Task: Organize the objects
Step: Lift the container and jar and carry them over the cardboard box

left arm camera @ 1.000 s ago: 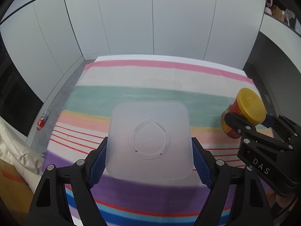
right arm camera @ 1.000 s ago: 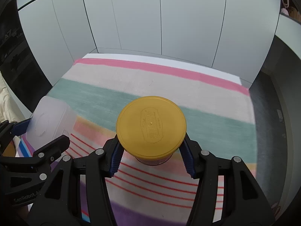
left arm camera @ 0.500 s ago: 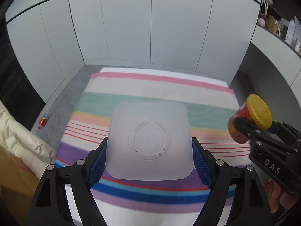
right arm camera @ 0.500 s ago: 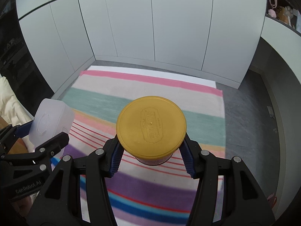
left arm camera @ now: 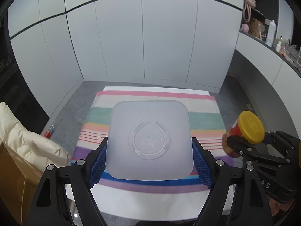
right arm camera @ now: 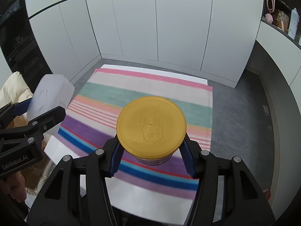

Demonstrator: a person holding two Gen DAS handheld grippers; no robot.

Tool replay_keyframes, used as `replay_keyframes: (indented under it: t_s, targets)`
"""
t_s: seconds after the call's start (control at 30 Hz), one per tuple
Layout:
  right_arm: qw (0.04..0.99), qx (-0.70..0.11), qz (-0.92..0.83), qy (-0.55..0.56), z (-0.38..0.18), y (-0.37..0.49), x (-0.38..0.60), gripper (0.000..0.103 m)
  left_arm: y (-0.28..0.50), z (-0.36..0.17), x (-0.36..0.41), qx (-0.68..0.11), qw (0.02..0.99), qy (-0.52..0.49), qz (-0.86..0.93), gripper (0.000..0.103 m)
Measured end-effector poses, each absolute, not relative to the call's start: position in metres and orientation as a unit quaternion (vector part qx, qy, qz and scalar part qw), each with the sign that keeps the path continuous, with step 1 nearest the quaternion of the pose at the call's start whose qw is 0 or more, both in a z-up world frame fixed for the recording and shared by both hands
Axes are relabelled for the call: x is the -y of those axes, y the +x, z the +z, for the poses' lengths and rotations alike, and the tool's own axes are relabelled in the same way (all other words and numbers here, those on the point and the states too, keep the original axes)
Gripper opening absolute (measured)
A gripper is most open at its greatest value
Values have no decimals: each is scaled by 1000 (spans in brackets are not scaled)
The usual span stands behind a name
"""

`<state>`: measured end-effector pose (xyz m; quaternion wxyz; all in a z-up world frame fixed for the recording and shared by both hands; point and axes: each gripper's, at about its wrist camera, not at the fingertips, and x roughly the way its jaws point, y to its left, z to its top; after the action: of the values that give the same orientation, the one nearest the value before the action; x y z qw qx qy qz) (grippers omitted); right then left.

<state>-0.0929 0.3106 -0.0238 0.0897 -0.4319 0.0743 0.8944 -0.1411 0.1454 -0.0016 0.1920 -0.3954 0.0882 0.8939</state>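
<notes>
1. The left hand-held gripper (left arm camera: 149,162) is clamped on a frosted square container (left arm camera: 149,139), its blue pads (left arm camera: 98,162) pressed against two opposite sides; the face turned to the camera bears a moulded teardrop outline.
2. The right hand-held gripper (right arm camera: 151,157) grips a jar with a yellow lid (right arm camera: 151,125) just beneath the lid (the jar's body is mostly hidden under it in this view, though the left camera shows a red label).
3. Both things hang in the air, well above the striped blanket (right arm camera: 146,92), the container to the left of the jar.
4. The blanket lies spread flat over a white surface, with grey floor around it; whether that surface is a low desk or a mat I cannot tell.
5. A cream padded coat (left arm camera: 24,141) lies at the left beside a brown cardboard box (left arm camera: 13,184), and a small red item (left arm camera: 49,131) sits on the floor.
6. White cabinet doors (left arm camera: 143,37) fill the far wall.
</notes>
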Motion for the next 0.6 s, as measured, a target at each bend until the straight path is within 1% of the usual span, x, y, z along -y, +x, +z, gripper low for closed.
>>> replay_keyframes:
  t_s: [0.13,0.27,0.43,0.6]
  targets:
    - [85,-67,894,-434,-15,-76,-305,57,-111,1,-142,-92,200,-383,897,82]
    - [77,-50,898,-431,-6,-60,-302,57,-91,0,-138,-82,213,-398,889,82]
    - [70,-49,902,-423,-3,-48,-302,57,-79,6,-129,-79,210,-384,896,82]
    - [59,-43,909,-410,5,-54,-295,57,-74,11,-113,-68,200,-371,905,82]
